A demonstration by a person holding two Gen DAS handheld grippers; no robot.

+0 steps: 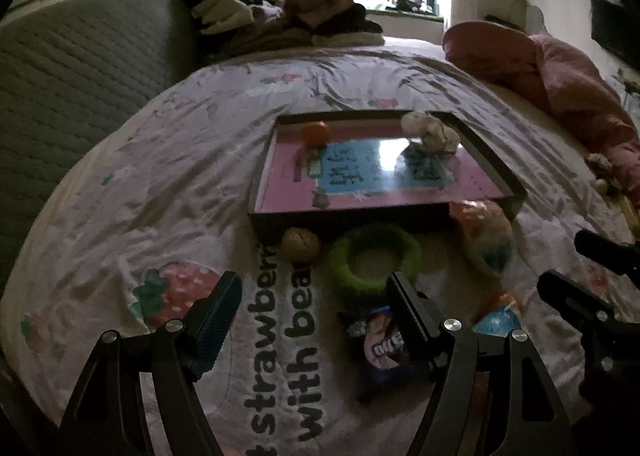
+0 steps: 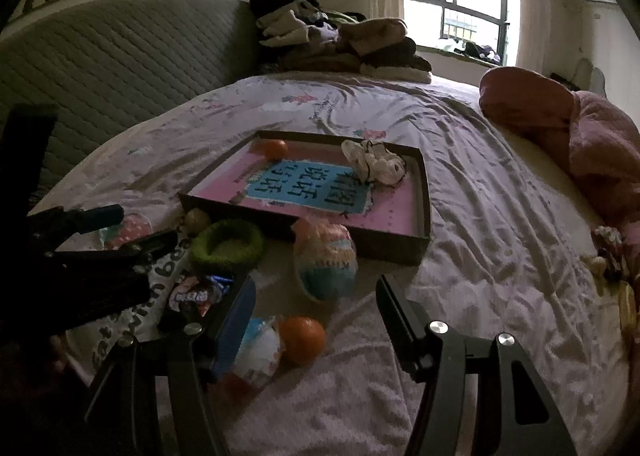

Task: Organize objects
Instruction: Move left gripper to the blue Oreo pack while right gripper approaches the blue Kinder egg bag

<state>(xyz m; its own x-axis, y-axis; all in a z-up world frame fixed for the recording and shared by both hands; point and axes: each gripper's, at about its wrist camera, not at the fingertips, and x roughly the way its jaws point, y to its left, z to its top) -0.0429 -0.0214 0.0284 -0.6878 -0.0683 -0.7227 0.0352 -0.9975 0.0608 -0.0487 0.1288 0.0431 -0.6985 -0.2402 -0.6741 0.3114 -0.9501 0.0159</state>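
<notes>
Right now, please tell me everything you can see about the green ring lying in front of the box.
The green ring is a thick, fuzzy loop, like knitted yarn or plush, bright lime green with an open middle showing the bedsheet. It lies flat on the bed, close against the near wall of the shallow box. A small tan ball sits beside it on one side, a striped knitted egg-shaped toy on the other. No fingers touch it.

The bedsheet [image 1: 224, 160] carries black print, seen upside down from the left wrist view: "strawberr" and beside it "with bea", both cut off. The pink card lining the tray [image 2: 425, 244] bears large dark Chinese characters on a blue panel, perhaps "看图说话". The snack packet [image 1: 380, 348] has lettering too blurred to read.
</notes>
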